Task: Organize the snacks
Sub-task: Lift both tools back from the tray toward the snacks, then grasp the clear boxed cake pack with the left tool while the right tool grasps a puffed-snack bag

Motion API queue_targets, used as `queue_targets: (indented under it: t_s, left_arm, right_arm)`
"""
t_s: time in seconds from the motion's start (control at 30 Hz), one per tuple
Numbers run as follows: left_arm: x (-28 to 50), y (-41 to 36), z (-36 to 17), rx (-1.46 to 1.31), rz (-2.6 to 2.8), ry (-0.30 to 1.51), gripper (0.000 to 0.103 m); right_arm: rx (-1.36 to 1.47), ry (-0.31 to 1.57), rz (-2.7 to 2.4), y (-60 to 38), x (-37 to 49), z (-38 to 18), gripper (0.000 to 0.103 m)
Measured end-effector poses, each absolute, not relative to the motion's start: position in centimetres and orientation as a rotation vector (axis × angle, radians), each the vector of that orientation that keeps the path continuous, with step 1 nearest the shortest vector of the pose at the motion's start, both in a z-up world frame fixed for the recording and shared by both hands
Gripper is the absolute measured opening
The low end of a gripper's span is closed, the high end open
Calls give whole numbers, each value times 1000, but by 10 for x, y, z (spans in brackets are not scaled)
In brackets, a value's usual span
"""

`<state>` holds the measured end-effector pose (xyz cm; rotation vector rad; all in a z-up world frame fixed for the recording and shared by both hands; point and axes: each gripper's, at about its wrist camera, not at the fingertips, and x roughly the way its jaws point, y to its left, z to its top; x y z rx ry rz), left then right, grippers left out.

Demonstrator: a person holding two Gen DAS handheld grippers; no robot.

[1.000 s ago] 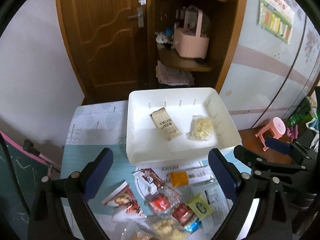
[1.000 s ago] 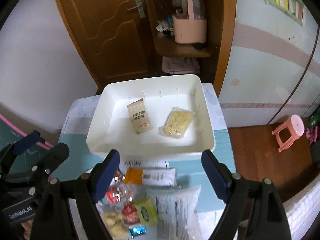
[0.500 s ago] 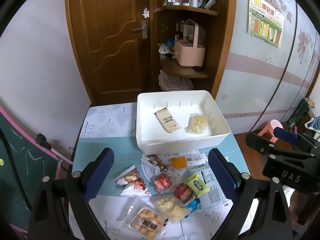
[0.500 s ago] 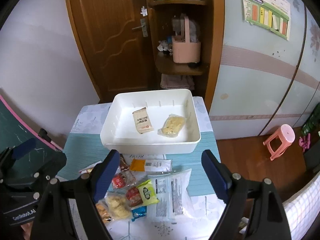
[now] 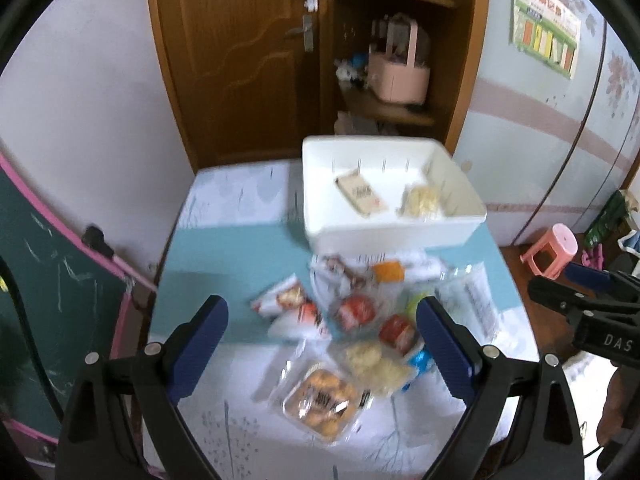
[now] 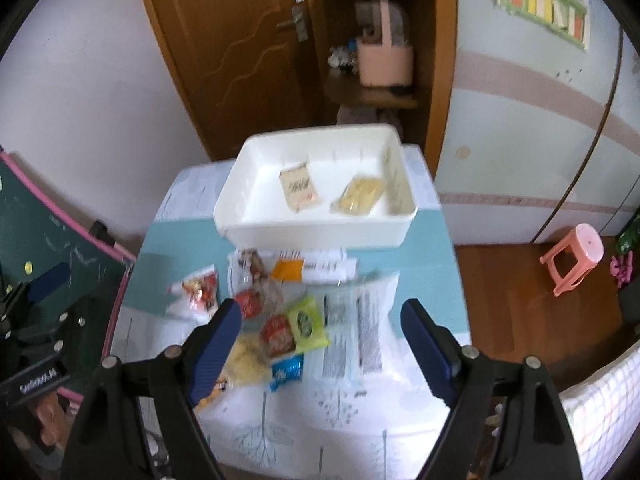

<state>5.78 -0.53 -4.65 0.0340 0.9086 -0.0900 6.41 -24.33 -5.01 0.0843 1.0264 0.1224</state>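
A white bin stands at the table's far end. In it lie a beige packet and a yellow snack bag. In front of the bin lies a pile of snacks: a clear tray of round pastries, red packets, a green packet, a blue candy and a large printed clear bag. My left gripper hovers open above the pile. Beside it my right gripper hovers too. Its jaws are closing, with nothing held between them.
Behind the table are a wooden door and a corner shelf with a pink basket. A pink stool stands on the floor at the right. A green chalkboard leans at the table's left side.
Both grippers have drawn back from the bin toward the near end of the table, so the whole snack pile now shows. The right jaws have narrowed a little.
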Motion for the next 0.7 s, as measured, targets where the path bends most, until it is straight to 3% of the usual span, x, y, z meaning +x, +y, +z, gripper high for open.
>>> queue_targets:
  t_s: [0.17,0.47,0.7]
  left_arm:
    - [47,10,-92,25,-73,1015,95]
    - [34,16,-172,54,-146,1176,95]
    - [40,11,-202,73,-212,1209,95]
  right_arm:
    - [81,1118,155,-238,54,-88,73]
    - [108,1248,239,-220,52,-136,70]
    - [59,1326,372,-171,69,-172,70]
